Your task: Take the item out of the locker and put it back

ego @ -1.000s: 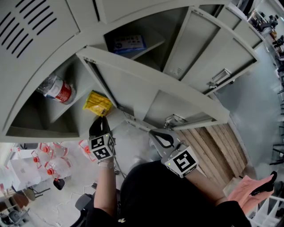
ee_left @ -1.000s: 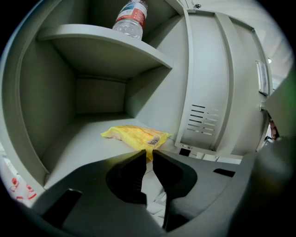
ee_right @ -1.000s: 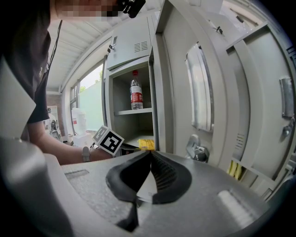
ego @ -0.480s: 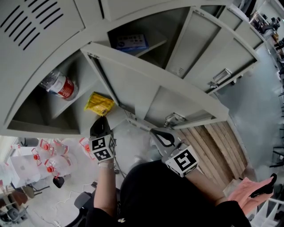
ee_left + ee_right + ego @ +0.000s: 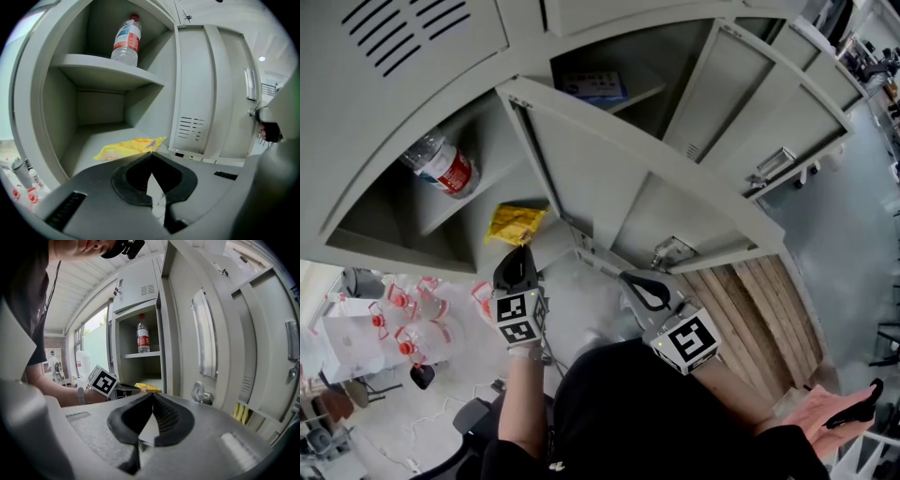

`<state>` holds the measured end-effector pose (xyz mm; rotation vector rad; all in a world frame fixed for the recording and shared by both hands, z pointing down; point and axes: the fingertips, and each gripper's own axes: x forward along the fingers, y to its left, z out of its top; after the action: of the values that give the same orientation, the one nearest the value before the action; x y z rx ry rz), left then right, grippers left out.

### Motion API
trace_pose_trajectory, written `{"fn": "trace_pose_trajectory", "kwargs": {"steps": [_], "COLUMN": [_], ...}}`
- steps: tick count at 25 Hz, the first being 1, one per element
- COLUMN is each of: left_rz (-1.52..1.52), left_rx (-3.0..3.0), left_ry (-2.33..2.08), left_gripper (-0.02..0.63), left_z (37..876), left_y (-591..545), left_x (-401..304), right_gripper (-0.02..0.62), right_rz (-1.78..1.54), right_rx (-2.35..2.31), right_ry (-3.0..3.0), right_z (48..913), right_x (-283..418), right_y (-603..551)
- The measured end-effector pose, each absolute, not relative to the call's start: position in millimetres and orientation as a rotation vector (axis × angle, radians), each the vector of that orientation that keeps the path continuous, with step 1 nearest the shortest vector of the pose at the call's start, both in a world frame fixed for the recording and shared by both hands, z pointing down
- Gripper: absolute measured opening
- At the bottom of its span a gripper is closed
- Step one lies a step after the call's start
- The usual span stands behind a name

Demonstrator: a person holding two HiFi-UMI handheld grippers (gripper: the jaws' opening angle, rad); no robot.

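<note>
Tongs, two: left tongs [image 5: 151, 152] pinch one yellow packet [image 5: 127, 146]; right tongs [image 5: 152, 393] closed, empty; one bottle [image 5: 126, 40] above.

In the left gripper view, the lower compartment [image 5: 98, 117] is left open at its front. Overhead it is bounded by the shelf [image 5: 108, 70], on which a bottle [image 5: 126, 40] is stood. The front of its floor, at frame centre, is taken up by a yellow packet [image 5: 129, 147]. The right side is flanked by the open door [image 5: 206, 93].
</note>
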<state>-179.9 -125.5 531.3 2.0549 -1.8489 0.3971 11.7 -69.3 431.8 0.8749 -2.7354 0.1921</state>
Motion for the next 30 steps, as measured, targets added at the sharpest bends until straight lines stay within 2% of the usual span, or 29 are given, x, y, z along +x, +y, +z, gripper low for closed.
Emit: {"fn": "trace_pose_trajectory", "kwargs": {"steps": [30], "left_rz": [0.308], "left_rx": [1.939], "left_ry": [-2.010], "left_gripper": [0.014], "left_z": [471.5], "left_y": [-10.3], "left_x": [-210.1], "right_gripper": [-0.002], "right_rz": [0.197], "right_rx": [0.565], "right_ry": [-2.845], "right_z": [428.0], "right_x": [-61.3], "right_y": [-42.1]}}
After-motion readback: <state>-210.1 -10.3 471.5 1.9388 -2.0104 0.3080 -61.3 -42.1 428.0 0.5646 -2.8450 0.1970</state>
